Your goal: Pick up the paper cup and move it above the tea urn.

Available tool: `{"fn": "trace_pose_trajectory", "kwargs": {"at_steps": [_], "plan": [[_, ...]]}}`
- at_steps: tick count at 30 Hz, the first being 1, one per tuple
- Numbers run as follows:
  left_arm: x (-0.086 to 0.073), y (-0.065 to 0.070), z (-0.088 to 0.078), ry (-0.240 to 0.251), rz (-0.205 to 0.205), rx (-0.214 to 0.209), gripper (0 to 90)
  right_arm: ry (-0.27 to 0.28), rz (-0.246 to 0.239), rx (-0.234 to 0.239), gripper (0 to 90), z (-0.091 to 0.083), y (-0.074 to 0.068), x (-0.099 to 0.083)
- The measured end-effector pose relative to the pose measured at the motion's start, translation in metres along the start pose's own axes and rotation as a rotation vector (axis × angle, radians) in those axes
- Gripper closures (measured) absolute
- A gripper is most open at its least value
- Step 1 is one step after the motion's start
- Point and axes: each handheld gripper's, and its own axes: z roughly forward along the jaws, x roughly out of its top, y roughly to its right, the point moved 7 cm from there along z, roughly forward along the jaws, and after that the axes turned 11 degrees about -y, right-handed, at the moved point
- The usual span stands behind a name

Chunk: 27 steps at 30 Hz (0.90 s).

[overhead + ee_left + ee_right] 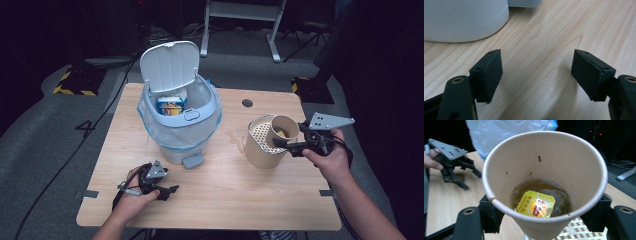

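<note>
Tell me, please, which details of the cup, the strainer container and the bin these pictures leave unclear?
- Paper cup: its base, cut off by the bottom edge of the right gripper view.
- Tea bag tag: print too small to read.
- Strainer container: what lies under its perforated top, hidden in the high view.
- Bin: contents beyond a blue-and-yellow carton, hidden by its rim.

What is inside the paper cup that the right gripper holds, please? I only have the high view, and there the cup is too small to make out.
Observer: The paper cup holds brownish tea with a teabag and its yellow tag.
Operator: Is the right gripper truly clamped on it?
Observer: Yes, the right gripper has a jaw pressed on each side of the cup.
Operator: And the left one?
Observer: The left gripper has its jaws wide apart over bare table, holding nothing.
</note>
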Motion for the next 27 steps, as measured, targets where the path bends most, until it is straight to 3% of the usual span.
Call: {"fn": "trace_pose_trajectory", "kwargs": {"at_steps": [7,15,20,27], "plan": [[0.0,-0.001,0.0,0.001,0.002,0.002,25.5,-0.021,0.005,-0.04,30.8,0.004,0.029,0.002],[0.0,-0.001,0.0,0.001,0.002,0.002,25.5,-0.052,-0.032,-0.1,30.8,0.01,0.056,-0.001],[0.0,-0.001,0.0,0.001,0.002,0.002,25.5,-0.083,-0.055,-0.139,30.8,0.014,0.068,-0.007],[0.0,-0.001,0.0,0.001,0.001,0.002,25.5,-0.098,-0.047,-0.16,30.8,0.016,0.078,-0.016]]}}
